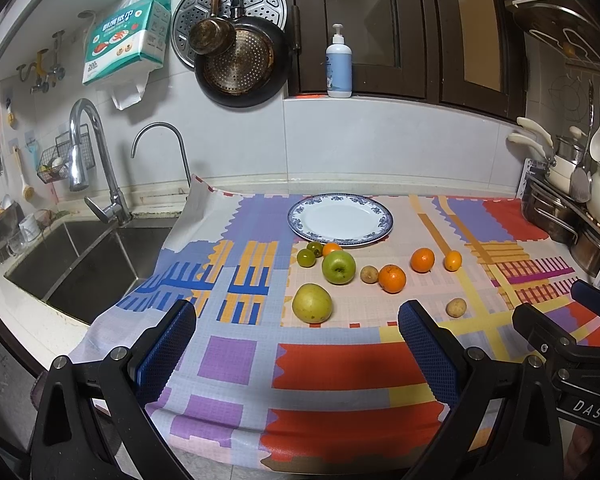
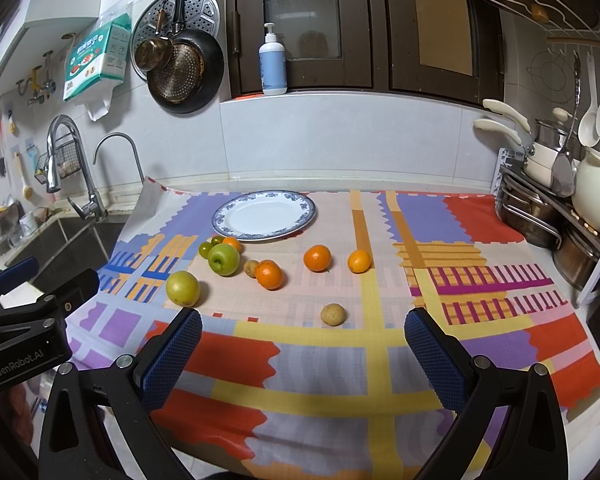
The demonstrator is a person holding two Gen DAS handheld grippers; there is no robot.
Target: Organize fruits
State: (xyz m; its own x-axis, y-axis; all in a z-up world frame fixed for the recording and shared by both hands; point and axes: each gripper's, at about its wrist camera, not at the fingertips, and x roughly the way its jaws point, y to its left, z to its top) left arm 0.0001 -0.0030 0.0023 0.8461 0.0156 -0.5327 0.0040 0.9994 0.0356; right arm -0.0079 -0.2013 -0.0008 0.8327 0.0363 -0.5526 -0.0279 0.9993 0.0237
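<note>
An empty blue-rimmed white plate [image 1: 374, 207] [image 2: 300, 200] sits at the back of the patterned cloth. In front of it lie several fruits: a green apple [image 1: 338, 267] [image 2: 223, 259], a yellow pear [image 1: 312, 303] [image 2: 182, 288], oranges [image 1: 392, 278] [image 2: 269, 274] [image 2: 317, 258], a kumquat [image 1: 452, 260] [image 2: 359, 261], small green fruits [image 1: 306, 257] and a brown longan [image 1: 456, 307] [image 2: 333, 314]. My left gripper [image 1: 297, 344] is open and empty, near the cloth's front edge. My right gripper [image 2: 303, 344] is open and empty, just short of the longan.
A steel sink [image 1: 79, 264] with taps lies left of the cloth. A rack with pots and a white kettle [image 2: 596, 200] stands at the right. A soap bottle [image 2: 273, 64] stands on the window ledge. Pans hang on the wall.
</note>
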